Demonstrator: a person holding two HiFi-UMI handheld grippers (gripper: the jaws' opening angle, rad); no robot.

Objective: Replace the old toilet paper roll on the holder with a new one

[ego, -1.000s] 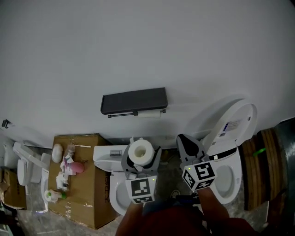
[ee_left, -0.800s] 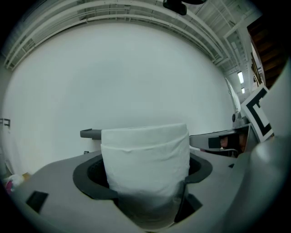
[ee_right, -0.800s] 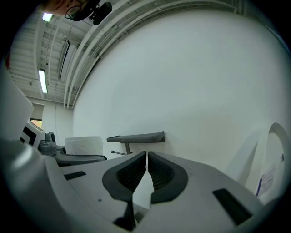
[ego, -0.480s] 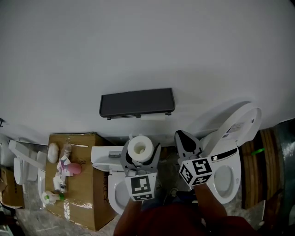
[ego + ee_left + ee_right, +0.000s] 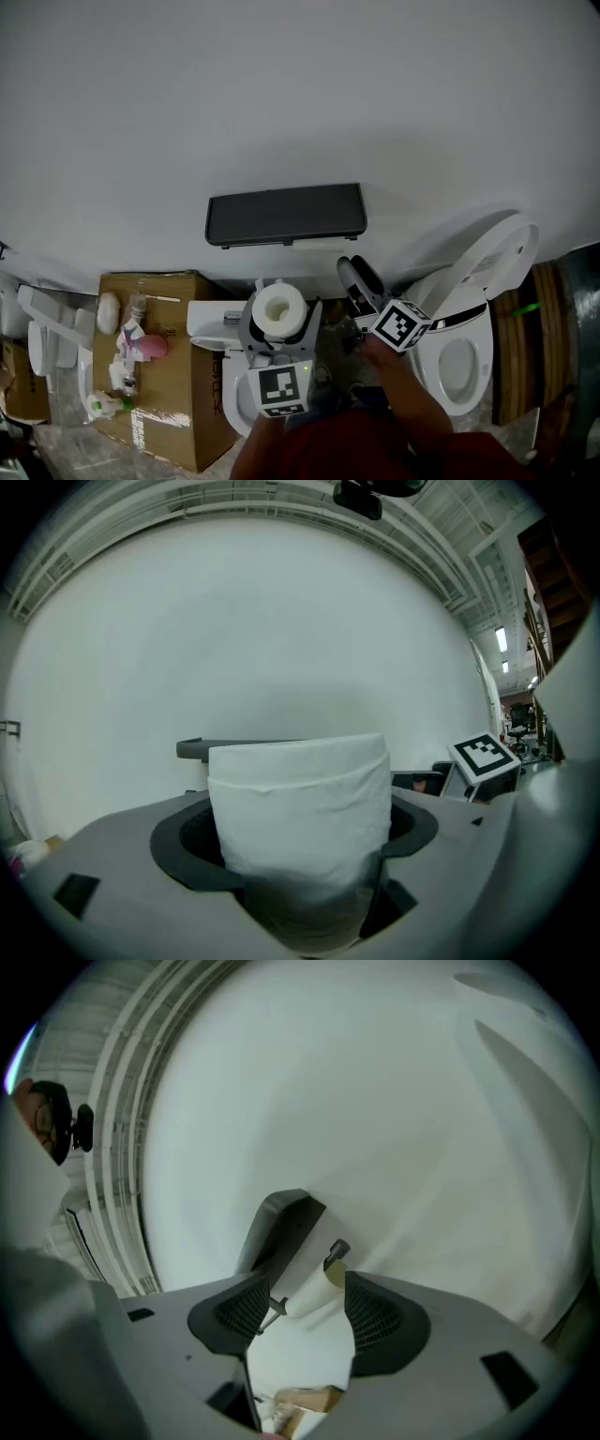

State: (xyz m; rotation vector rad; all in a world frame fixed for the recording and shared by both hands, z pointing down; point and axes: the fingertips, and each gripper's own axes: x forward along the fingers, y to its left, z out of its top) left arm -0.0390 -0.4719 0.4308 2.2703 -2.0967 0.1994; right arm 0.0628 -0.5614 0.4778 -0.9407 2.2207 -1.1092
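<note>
A black wall-mounted holder [image 5: 286, 214] hangs on the white wall; from the head view its cover hides the old roll. In the right gripper view the thin, nearly used-up old roll [image 5: 314, 1290] sits on its rod under the black cover [image 5: 281, 1232]. My right gripper [image 5: 354, 274] is just below and right of the holder, rolled onto its side. Its jaws have just been opening and now stand open [image 5: 305, 1312], with the old roll ahead of them and untouched. My left gripper [image 5: 279, 323] is shut on a full white new roll [image 5: 300, 799], held upright below the holder.
A cardboard box [image 5: 173, 394] with bottles and small items stands at the lower left. A white toilet [image 5: 473, 309] with its lid raised is at the right, next to wooden furniture [image 5: 525, 328]. Another white fixture [image 5: 208, 319] lies under the left gripper.
The right gripper rolled over, moved left toward the holder and opened its jaws. The left gripper shifted slightly with the new roll. The old roll no longer shows in the head view.
</note>
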